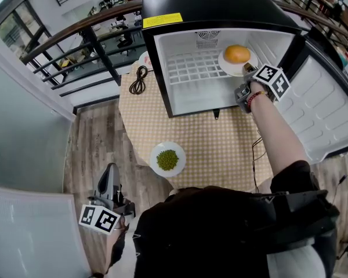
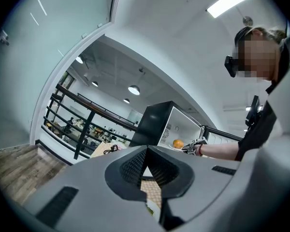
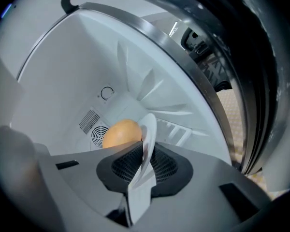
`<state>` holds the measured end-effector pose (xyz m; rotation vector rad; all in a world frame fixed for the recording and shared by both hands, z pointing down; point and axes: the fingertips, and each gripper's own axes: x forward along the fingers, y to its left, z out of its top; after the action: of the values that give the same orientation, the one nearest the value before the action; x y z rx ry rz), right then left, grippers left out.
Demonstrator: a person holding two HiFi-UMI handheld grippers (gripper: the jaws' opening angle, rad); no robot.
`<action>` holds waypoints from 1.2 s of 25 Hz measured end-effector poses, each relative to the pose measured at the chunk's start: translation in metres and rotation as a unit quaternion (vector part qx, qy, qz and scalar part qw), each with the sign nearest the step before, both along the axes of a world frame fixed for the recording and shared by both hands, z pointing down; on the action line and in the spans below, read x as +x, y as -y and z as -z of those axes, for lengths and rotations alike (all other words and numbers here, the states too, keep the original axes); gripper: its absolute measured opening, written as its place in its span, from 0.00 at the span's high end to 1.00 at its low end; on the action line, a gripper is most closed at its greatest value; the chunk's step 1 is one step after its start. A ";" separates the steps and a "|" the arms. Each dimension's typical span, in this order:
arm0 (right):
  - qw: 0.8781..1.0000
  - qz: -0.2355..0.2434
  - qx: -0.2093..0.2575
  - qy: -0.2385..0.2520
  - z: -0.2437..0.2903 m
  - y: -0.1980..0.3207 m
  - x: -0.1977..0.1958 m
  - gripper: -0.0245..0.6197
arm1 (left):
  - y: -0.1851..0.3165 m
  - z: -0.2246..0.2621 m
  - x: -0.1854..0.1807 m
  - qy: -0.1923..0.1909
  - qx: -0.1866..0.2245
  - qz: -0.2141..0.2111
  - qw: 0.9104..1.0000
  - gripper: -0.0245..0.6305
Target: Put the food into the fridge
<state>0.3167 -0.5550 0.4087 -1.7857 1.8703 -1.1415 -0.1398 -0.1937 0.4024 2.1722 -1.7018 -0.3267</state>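
A round orange food (image 1: 238, 54) lies on a white plate (image 1: 227, 66) inside the open black fridge (image 1: 209, 4), over the right part of its wire shelf (image 1: 188, 68). My right gripper (image 1: 247, 74) reaches into the fridge and is shut on the plate's near rim (image 3: 148, 139), with the orange food (image 3: 120, 132) just beyond its pads. Whether the plate rests on the shelf I cannot tell. A second white plate with green food (image 1: 167, 159) stands on the checked table (image 1: 220, 146) in front of the fridge. My left gripper (image 1: 107, 184) hangs low at the left, off the table, shut and holding nothing.
The fridge door (image 1: 325, 109) stands open to the right of my right arm. A coiled black cable (image 1: 139, 79) lies on the table left of the fridge. A dark railing (image 1: 75, 45) runs behind the table, above wooden flooring (image 1: 98, 132).
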 end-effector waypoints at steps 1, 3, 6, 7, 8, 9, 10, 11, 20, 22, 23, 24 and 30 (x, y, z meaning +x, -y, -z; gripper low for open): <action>1.000 0.000 0.002 -0.014 0.001 0.000 0.000 0.89 | -0.001 0.000 0.000 0.000 -0.001 0.001 1.000 0.94; 0.999 0.002 0.006 -0.038 0.002 0.000 0.000 0.88 | -0.002 -0.001 -0.002 0.000 -0.002 0.003 1.000 0.94; 0.997 0.011 0.008 -0.075 0.002 0.001 -0.001 0.87 | -0.003 -0.002 -0.003 -0.001 -0.004 0.006 1.000 0.94; 0.996 0.014 0.008 -0.086 0.002 0.002 -0.002 0.86 | -0.003 -0.003 -0.003 -0.001 -0.005 0.006 1.000 0.94; 0.995 0.016 0.008 -0.094 0.002 0.003 -0.002 0.85 | -0.003 -0.004 -0.003 -0.001 -0.005 0.007 1.000 0.94; 0.995 0.019 0.009 -0.100 0.003 0.004 -0.002 0.85 | -0.003 -0.004 -0.003 -0.001 -0.006 0.007 1.000 0.94; 0.994 0.022 0.011 -0.107 0.003 0.004 -0.003 0.85 | -0.003 -0.004 -0.003 -0.002 -0.006 0.007 1.000 0.94; 0.993 0.025 0.012 -0.114 0.004 0.005 -0.004 0.85 | -0.003 -0.004 -0.003 -0.002 -0.006 0.007 1.000 0.94; 0.988 0.036 0.010 -0.148 0.004 0.011 -0.007 0.82 | -0.004 -0.005 -0.005 -0.002 -0.007 0.010 1.000 0.94; 0.988 0.040 0.012 -0.152 0.004 0.012 -0.008 0.82 | -0.004 -0.006 -0.005 -0.003 -0.007 0.010 1.000 0.94; 0.987 0.041 0.012 -0.154 0.004 0.012 -0.008 0.82 | -0.004 -0.006 -0.005 -0.003 -0.008 0.010 1.000 0.94; 0.987 0.043 0.012 -0.156 0.004 0.013 -0.008 0.82 | -0.004 -0.006 -0.005 -0.004 -0.008 0.011 1.000 0.94; 0.985 0.057 0.014 -0.165 0.003 0.017 -0.009 0.80 | -0.004 -0.007 -0.008 -0.005 -0.009 0.017 1.000 0.94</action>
<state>0.3076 -0.5724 0.4061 -1.9724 2.1860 -0.8897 -0.1479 -0.1894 0.4092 2.1276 -1.7311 -0.3293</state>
